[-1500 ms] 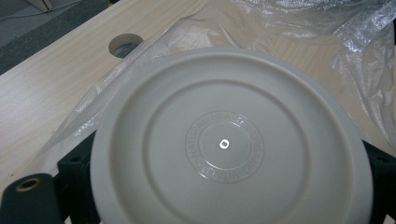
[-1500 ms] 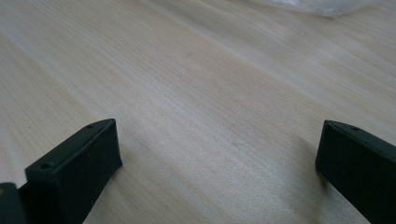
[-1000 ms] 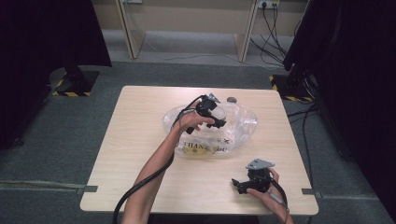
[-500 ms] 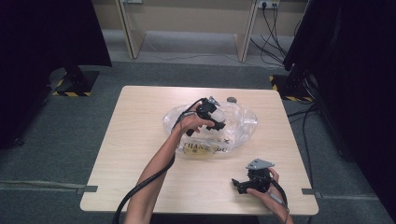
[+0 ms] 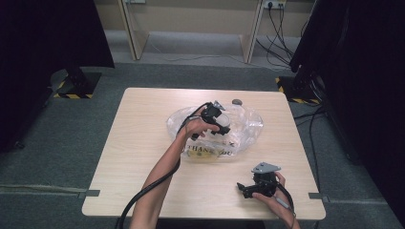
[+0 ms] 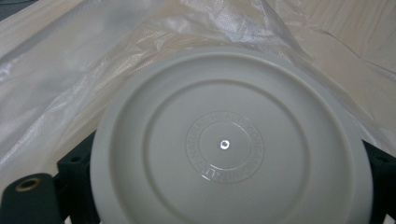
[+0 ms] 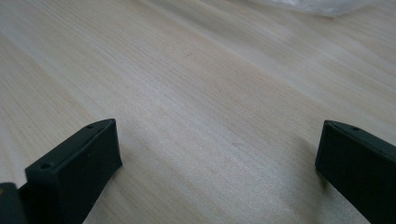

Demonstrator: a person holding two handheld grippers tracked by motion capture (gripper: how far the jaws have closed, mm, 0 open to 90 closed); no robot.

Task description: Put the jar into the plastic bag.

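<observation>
A clear plastic bag (image 5: pixel 244 129) with printed lettering lies crumpled at the table's middle. Over it hovers my left gripper (image 5: pixel 220 122), shut on a round white plastic container (image 5: pixel 223 125). In the left gripper view the container's (image 6: pixel 229 144) ringed, embossed face is turned to the camera, a black jaw presses on each side, and the bag's film (image 6: pixel 93 60) lies behind it. My right gripper (image 5: pixel 244 187) rests on the wood near the front right edge, held by a hand. It is open (image 7: pixel 217 154), with bare tabletop between its jaws.
A small grey round object (image 5: pixel 236 101) sits on the light wooden table (image 5: pixel 143 143) just beyond the bag. Cables trail from both grippers toward the front edge. Dark stands and floor cables surround the table.
My left gripper with the white container has drifted slightly toward the person, over the bag. The right gripper has stayed put.
</observation>
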